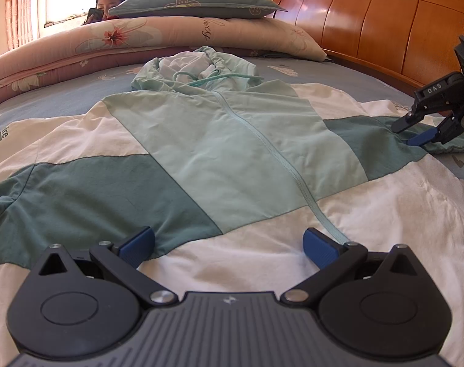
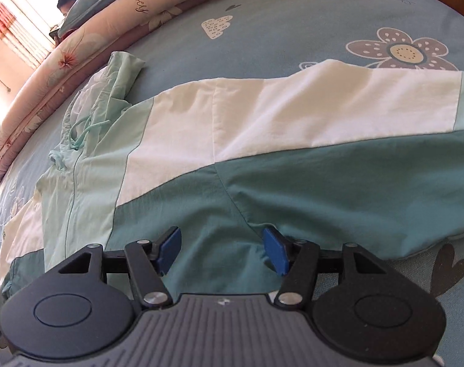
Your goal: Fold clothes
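Left hand-held gripper [image 1: 228, 246] agape over jacket [image 1: 219, 140] — right hand-held gripper [image 2: 222, 249] agape, marked "DAS".

2 low wrist views over jacket [image 1: 232, 140]

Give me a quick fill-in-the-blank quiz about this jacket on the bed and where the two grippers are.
1. The jacket lies spread flat on the ____.
2. A green pillow rests on top of a rolled ____ with a flower print.
3. The right gripper is at the dark green ____ of the jacket.
4. The left gripper has its jaws ____ over the jacket's bottom edge.

Missing words: bed; quilt; sleeve; open
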A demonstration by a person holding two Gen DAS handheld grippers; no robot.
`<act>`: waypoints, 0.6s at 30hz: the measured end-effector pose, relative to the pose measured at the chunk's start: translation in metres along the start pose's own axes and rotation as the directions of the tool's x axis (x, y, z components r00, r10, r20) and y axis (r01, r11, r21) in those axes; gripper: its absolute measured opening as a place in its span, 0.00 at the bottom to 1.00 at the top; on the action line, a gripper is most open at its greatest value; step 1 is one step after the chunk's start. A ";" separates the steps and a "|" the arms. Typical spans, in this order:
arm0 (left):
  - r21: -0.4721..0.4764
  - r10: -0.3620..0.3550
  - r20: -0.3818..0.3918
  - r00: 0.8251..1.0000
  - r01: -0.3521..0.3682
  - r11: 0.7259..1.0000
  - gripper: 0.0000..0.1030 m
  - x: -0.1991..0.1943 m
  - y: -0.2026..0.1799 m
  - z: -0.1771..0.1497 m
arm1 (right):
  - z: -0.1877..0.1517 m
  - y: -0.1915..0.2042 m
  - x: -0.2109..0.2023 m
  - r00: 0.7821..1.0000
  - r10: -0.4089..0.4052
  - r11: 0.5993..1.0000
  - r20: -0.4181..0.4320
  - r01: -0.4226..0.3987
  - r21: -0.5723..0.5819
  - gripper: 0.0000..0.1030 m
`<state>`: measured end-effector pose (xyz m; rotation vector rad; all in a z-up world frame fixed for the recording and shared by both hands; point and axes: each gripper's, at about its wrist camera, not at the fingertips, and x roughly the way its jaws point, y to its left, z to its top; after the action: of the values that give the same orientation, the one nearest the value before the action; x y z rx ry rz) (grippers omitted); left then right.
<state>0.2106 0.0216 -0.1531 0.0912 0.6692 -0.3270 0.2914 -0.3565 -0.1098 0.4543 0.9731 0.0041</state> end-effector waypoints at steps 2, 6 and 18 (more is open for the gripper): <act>0.001 0.001 0.000 1.000 -0.001 1.000 0.99 0.000 0.000 0.000 | -0.006 0.000 -0.003 0.999 -0.046 0.999 -0.001 0.046 -0.022 0.58; 0.002 0.002 -0.001 1.000 -0.002 1.000 0.99 0.000 0.000 0.000 | -0.009 0.008 -0.021 0.992 -0.125 0.990 0.035 0.127 -0.066 0.62; 0.003 0.003 -0.001 1.000 -0.003 1.000 0.99 0.000 0.000 0.000 | 0.037 0.100 -0.007 0.990 -0.006 0.966 0.143 0.042 -0.254 0.62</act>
<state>0.2108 0.0213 -0.1532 0.0948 0.6696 -0.3253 0.3364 -0.2808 -0.0489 0.2013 0.8251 0.0745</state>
